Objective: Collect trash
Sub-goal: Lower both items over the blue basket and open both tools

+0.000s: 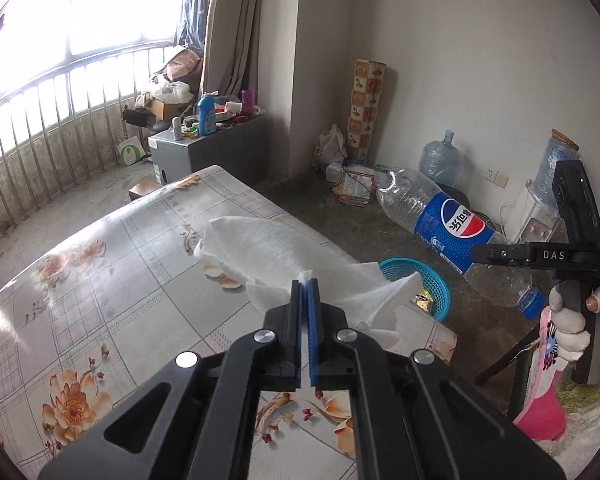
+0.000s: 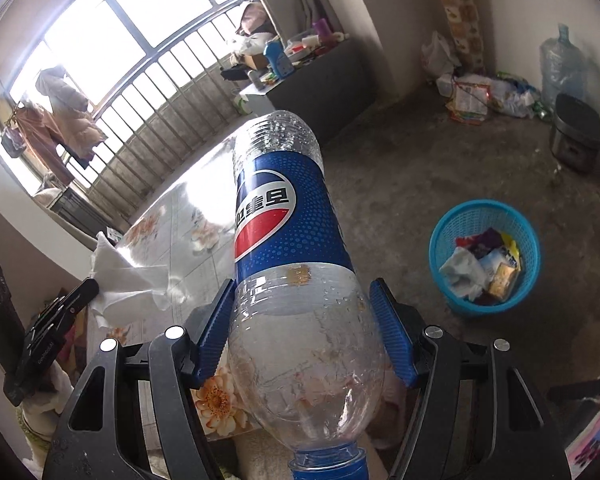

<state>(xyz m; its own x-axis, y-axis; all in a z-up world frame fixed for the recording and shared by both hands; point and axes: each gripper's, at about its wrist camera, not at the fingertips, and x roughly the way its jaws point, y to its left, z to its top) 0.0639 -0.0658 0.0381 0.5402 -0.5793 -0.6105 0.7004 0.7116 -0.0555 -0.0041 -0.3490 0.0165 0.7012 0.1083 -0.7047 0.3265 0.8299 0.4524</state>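
Note:
My left gripper (image 1: 306,280) is shut on a white paper towel (image 1: 260,248), which hangs over the flowered table (image 1: 100,280); the towel also shows in the right wrist view (image 2: 128,280). My right gripper (image 2: 304,320) is shut on an empty Pepsi bottle (image 2: 288,232), cap end toward the camera; in the left wrist view the bottle (image 1: 452,228) is held off the table's right side, above the floor. A blue trash basket (image 2: 440,248) with several wrappers stands on the floor to the right; its rim (image 1: 436,280) shows just past the table edge.
A black chair leg (image 1: 504,360) stands at the right. Water jugs (image 1: 440,160), bags and papers lie along the far wall. A grey cabinet (image 1: 204,152) with clutter stands by the window railing. A dark pot (image 2: 576,136) sits on the floor.

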